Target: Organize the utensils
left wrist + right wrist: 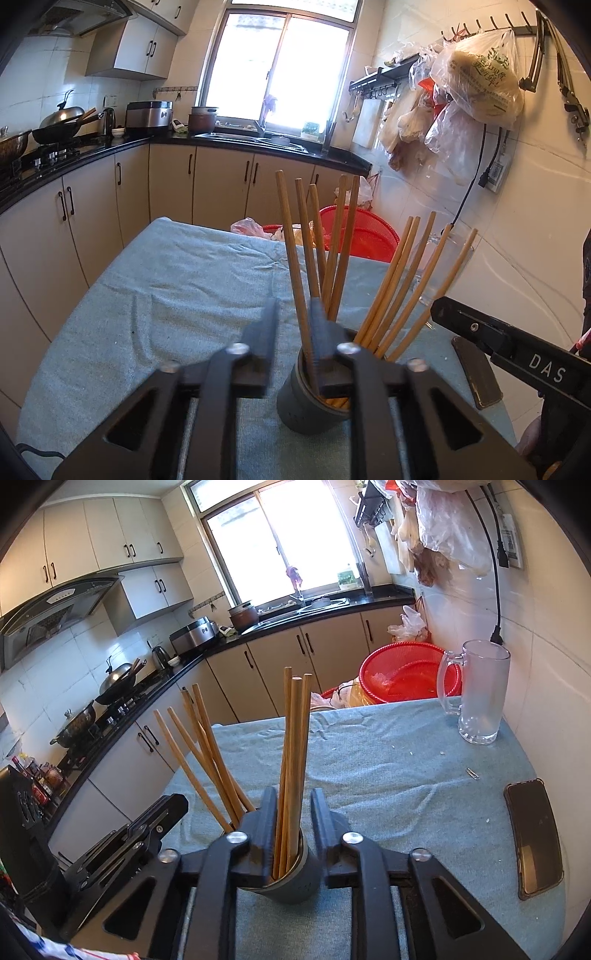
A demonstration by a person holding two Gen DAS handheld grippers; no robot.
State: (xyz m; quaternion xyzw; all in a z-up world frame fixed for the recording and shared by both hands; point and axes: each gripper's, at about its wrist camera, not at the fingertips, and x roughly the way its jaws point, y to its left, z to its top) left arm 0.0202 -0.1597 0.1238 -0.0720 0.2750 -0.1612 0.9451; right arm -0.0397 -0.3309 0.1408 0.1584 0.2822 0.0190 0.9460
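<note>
A grey cup [306,402] stands on the blue-grey cloth [166,295] and holds several wooden chopsticks [334,243], fanned out. In the left wrist view my left gripper [293,314] is open above the cup's left side; one chopstick rises between its fingers, untouched as far as I can see. In the right wrist view the cup [295,882] sits right under my right gripper [293,801], which is open with three upright chopsticks [293,757] between its fingers. The other chopsticks [201,757] lean left.
A clear glass mug [480,690] stands at the table's far right by the wall. A dark phone [535,834] lies on the cloth at the right. Red baskets [406,672] sit beyond the far edge. Kitchen counter and cabinets run along the left and back.
</note>
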